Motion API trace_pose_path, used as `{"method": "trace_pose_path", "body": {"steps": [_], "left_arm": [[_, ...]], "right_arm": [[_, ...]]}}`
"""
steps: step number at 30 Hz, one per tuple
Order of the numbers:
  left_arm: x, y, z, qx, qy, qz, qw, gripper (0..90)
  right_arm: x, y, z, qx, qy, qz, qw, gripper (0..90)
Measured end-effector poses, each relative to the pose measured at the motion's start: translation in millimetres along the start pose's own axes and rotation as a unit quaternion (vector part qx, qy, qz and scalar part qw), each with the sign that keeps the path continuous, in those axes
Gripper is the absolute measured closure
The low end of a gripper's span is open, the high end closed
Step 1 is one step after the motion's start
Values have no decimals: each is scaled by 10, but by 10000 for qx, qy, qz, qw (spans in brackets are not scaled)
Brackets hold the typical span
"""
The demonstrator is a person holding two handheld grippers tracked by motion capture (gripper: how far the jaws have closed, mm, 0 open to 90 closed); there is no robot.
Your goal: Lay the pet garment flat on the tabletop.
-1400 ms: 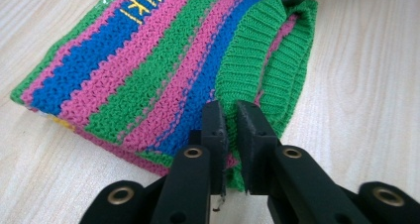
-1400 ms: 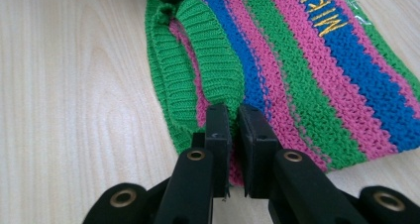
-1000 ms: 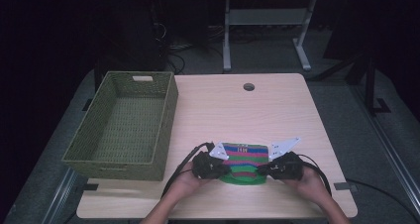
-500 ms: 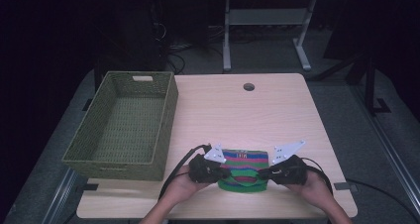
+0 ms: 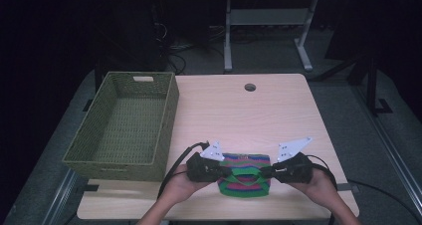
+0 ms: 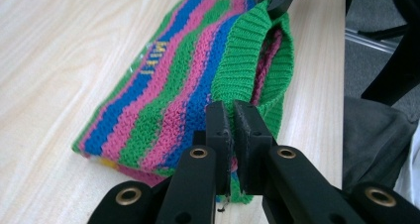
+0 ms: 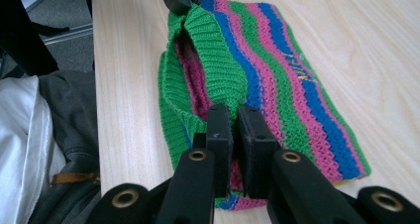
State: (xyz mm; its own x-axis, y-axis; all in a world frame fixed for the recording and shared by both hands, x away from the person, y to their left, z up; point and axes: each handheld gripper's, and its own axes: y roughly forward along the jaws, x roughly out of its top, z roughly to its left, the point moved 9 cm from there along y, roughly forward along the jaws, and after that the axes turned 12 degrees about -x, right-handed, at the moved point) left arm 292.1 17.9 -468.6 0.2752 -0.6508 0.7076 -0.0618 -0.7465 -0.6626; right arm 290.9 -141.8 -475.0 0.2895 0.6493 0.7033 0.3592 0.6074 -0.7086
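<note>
**Both jaws pinch the hat's green band, one at each end**

The left gripper has its jaws pressed together on the ribbed green band of the striped knit hat; the fabric sits squeezed between the pads, and the rest of the hat stretches straight away from them. The right gripper does the same at the opposite end of the band, jaws clamped on the knit with the hat running out ahead of it. In each gripper view the other gripper's jaws show at the top, biting the far end of the same green edge.

So the hat lies between the two grippers, its long axis running from one pair of jaws to the other, across the near edge of the surface. Neither hand is nearer: each holds its own end. The band looks raised off the wood, while the far striped side rests on it.

The basket stands to the left, well apart from the hat; the left gripper is on the side closer to it, the right gripper farther. Any carry there would likely run leftward with the span between the jaws kept.
</note>
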Motion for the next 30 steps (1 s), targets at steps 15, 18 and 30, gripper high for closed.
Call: {"method": "trace_pose_path", "body": {"steps": [15, 18, 30], "left_arm": [[191, -131, 153, 156, -97, -274, 9995, 853], [220, -162, 202, 200, -152, -363, 9990, 853], [325, -233, 417, 488, -348, -575, 9965, 852]], "right_arm": [[219, -89, -184, -142, 50, -112, 9998, 838], [243, -94, -213, -154, 58, -117, 9998, 838], [393, -85, -411, -194, 289, -92, 9994, 838]]}}
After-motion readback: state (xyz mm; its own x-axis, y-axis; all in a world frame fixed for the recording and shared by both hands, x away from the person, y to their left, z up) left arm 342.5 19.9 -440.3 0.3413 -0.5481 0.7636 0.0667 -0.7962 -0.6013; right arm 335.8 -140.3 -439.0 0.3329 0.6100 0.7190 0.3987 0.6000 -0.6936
